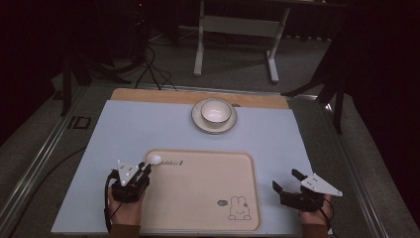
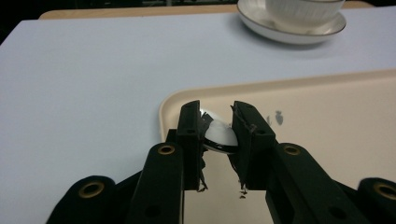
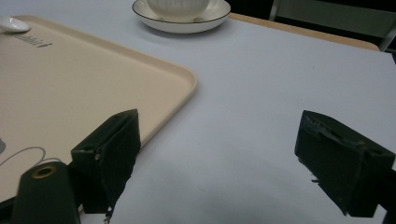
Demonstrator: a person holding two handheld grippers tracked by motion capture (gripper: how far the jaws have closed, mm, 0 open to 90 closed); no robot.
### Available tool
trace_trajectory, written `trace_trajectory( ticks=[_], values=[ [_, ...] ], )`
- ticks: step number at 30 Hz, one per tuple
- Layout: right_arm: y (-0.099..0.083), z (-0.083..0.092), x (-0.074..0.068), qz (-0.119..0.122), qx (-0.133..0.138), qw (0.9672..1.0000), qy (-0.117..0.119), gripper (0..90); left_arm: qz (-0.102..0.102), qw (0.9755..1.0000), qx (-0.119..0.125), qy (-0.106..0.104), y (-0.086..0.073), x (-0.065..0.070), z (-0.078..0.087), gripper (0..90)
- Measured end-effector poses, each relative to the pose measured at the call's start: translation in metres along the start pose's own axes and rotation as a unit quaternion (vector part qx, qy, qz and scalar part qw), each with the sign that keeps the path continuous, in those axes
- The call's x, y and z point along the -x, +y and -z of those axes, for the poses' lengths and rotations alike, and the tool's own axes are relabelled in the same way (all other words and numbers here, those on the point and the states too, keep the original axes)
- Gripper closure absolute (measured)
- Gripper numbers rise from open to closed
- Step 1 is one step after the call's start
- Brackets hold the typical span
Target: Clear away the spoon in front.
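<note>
Black jaws of our left gripper (image 2: 218, 140) pinch a small white spoon (image 2: 220, 134) over the beige tray (image 1: 208, 208) corner; glossy, it could slip out, we judge. Our right gripper (image 1: 286, 182) gapes wide, holding nothing, above the worktop (image 1: 124, 129). Farther off, a bowl (image 1: 215, 111) sits on its saucer (image 1: 198, 121).

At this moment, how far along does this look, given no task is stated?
Early. The left gripper is shut on a white spoon, its bowl over the tray's far left corner. The right gripper is open and holds nothing, over the mat right of the tray. The cup sits on its saucer beyond the tray, untouched. Where the spoon should end up cannot be told, so what is left is a guess.
</note>
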State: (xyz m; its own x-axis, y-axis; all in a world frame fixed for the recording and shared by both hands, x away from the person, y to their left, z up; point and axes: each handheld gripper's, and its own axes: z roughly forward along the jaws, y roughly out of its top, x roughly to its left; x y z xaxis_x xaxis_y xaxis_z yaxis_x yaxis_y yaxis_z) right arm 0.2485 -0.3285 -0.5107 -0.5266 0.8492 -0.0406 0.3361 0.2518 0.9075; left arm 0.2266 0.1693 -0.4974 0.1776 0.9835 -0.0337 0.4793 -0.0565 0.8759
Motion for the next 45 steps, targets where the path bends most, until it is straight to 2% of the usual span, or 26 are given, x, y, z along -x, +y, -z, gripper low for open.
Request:
trace_trajectory(
  ticks=[6, 11, 13, 20, 26, 33, 36, 37, 38, 39, 45],
  values=[
    [0.0, 0.0, 0.0, 0.001, 0.0, 1.0, 0.001, 14.0, 0.001, 0.9999, -0.012, 0.007, -0.01, 0.002, 0.0, 73.5],
    [0.0, 0.001, 0.001, 0.0, 0.001, 1.0, -0.001, 14.0, 0.002, 0.9998, -0.021, 0.002, -0.015, 0.002, -0.001, 72.9],
    [0.0, 0.001, 0.001, 0.001, 0.002, 1.0, -0.001, 14.0, 0.009, 0.9996, -0.025, -0.003, -0.018, 0.001, 0.0, 72.7],
    [0.0, 0.001, 0.0, 0.001, 0.001, 1.0, -0.001, 14.0, 0.009, 0.999, -0.043, -0.012, -0.027, 0.004, -0.002, 70.7],
    [0.0, 0.001, 0.001, 0.001, 0.002, 1.0, -0.002, 14.0, 0.009, 0.9985, -0.052, -0.015, -0.028, 0.004, -0.003, 69.8],
    [0.0, 0.001, 0.001, 0.001, 0.002, 1.0, -0.002, 14.0, 0.013, 0.9983, -0.054, -0.021, -0.027, 0.004, -0.001, 56.6],
    [0.0, 0.001, 0.001, 0.001, 0.002, 1.0, -0.002, 14.0, 0.012, 0.9983, -0.052, -0.025, -0.026, 0.003, 0.0, 47.2],
    [0.0, 0.001, 0.001, 0.001, 0.002, 1.0, -0.002, 14.0, 0.01, 0.9984, -0.048, -0.027, -0.022, 0.002, 0.002, 47.2],
    [0.0, 0.001, 0.0, 0.001, 0.001, 1.0, -0.002, 14.0, 0.012, 0.9984, -0.047, -0.029, -0.021, 0.001, 0.002, 38.8],
    [0.0, 0.001, 0.0, 0.002, 0.002, 1.0, -0.002, 14.0, 0.014, 0.9984, -0.045, -0.03, -0.02, 0.0, 0.003, 36.2],
    [0.001, 0.001, 0.0, 0.002, 0.002, 1.0, -0.002, 14.0, 0.01, 0.9987, -0.034, -0.037, -0.011, -0.007, 0.007, 27.2]
  ],
)
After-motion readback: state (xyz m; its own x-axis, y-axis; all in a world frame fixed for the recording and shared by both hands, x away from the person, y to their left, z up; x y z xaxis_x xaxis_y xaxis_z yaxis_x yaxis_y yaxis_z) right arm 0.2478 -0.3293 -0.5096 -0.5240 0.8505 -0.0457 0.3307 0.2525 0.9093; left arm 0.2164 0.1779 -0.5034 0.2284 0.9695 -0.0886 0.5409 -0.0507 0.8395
